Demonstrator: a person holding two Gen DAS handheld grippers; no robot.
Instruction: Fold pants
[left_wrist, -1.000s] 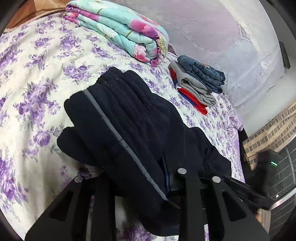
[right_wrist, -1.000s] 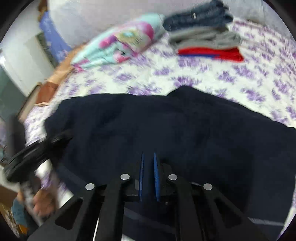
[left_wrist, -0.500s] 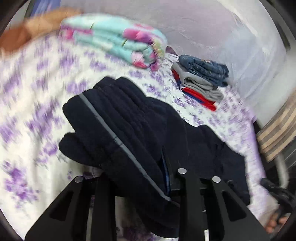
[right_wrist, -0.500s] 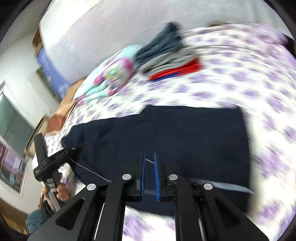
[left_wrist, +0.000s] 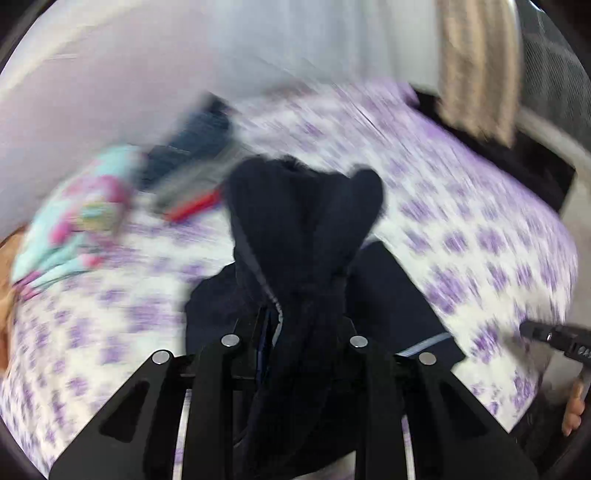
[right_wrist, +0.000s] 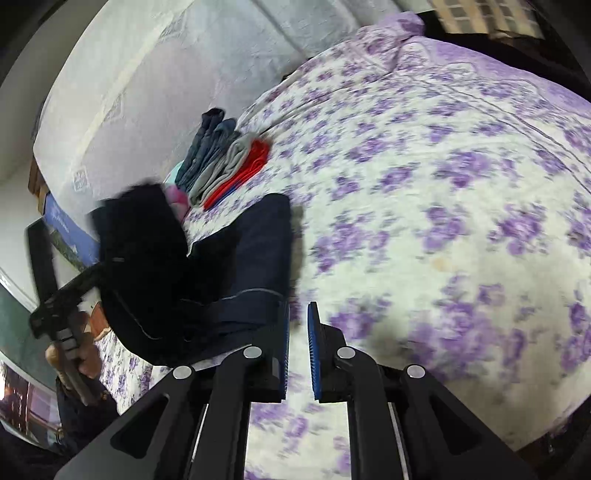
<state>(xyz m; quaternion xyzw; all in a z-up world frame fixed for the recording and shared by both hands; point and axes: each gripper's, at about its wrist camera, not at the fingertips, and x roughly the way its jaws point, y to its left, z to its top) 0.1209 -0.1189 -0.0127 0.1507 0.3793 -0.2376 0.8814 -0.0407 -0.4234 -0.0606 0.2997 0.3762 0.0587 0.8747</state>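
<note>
One pair of dark pants (left_wrist: 303, 229) clamped in my left gripper (left_wrist: 291, 332), bunched at 12 o'clock over the bed (right_wrist: 443, 206). Right gripper (right_wrist: 297, 350) has a small gap, holding nothing. One folded clothes stack (right_wrist: 225, 162) at 11.

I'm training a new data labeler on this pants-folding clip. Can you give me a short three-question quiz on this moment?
1. True or false: the left gripper is clamped on the dark pants.
2. What lies between the fingers of the right gripper? A) pants fabric B) nothing C) a red garment
3. Fill in: the pile of folded clothes lies on the bed close to the ____.

Key: 1 true; 2 B; 3 wall.
</note>
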